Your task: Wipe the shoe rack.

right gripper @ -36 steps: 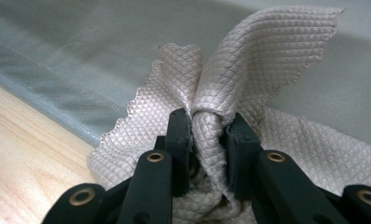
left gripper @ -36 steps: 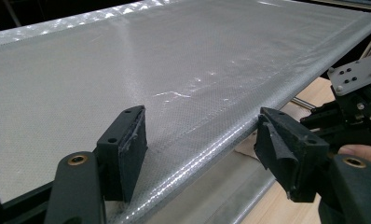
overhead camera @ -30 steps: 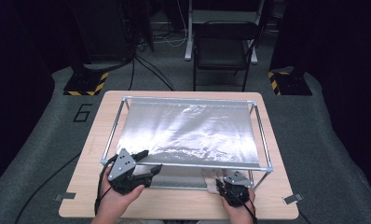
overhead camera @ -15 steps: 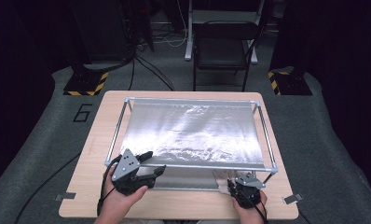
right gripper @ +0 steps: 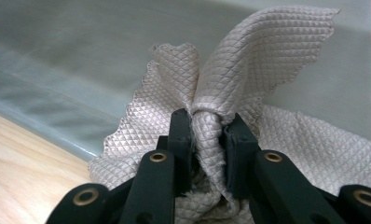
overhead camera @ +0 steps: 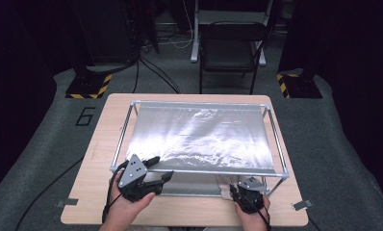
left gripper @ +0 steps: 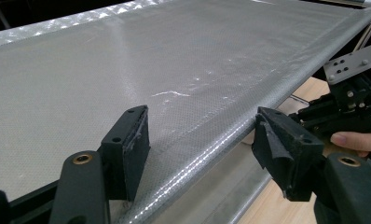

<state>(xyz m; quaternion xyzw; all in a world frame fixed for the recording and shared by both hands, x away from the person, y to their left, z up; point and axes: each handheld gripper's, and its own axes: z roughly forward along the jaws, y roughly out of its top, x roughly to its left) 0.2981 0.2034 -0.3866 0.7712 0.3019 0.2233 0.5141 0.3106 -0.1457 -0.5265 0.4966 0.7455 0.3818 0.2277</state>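
A silvery mesh sheet [overhead camera: 199,134] is stretched over a metal frame [overhead camera: 276,144] on the wooden table [overhead camera: 189,214]. My left gripper [overhead camera: 156,174] sits at the frame's front left corner. In the left gripper view it [left gripper: 202,144] is open, and the sheet's front edge [left gripper: 211,135] runs between its pads without being pressed. At the front right, my right gripper [overhead camera: 242,188] is shut on a bunched beige quilted cloth [overhead camera: 224,185] just under the front rail. The right gripper view shows the cloth [right gripper: 230,65] fanning up out of the gripper [right gripper: 207,135].
The frame stands on thin legs, with a gap beneath the sheet. A black chair [overhead camera: 228,48] stands beyond the table's far edge. Yellow-black floor bases [overhead camera: 88,86] lie to the back left and right. Tape strips [overhead camera: 66,202] mark the table's front corners.
The right gripper has edged slightly to the right along the front rail with the cloth in it. The left gripper has stayed about where it was.
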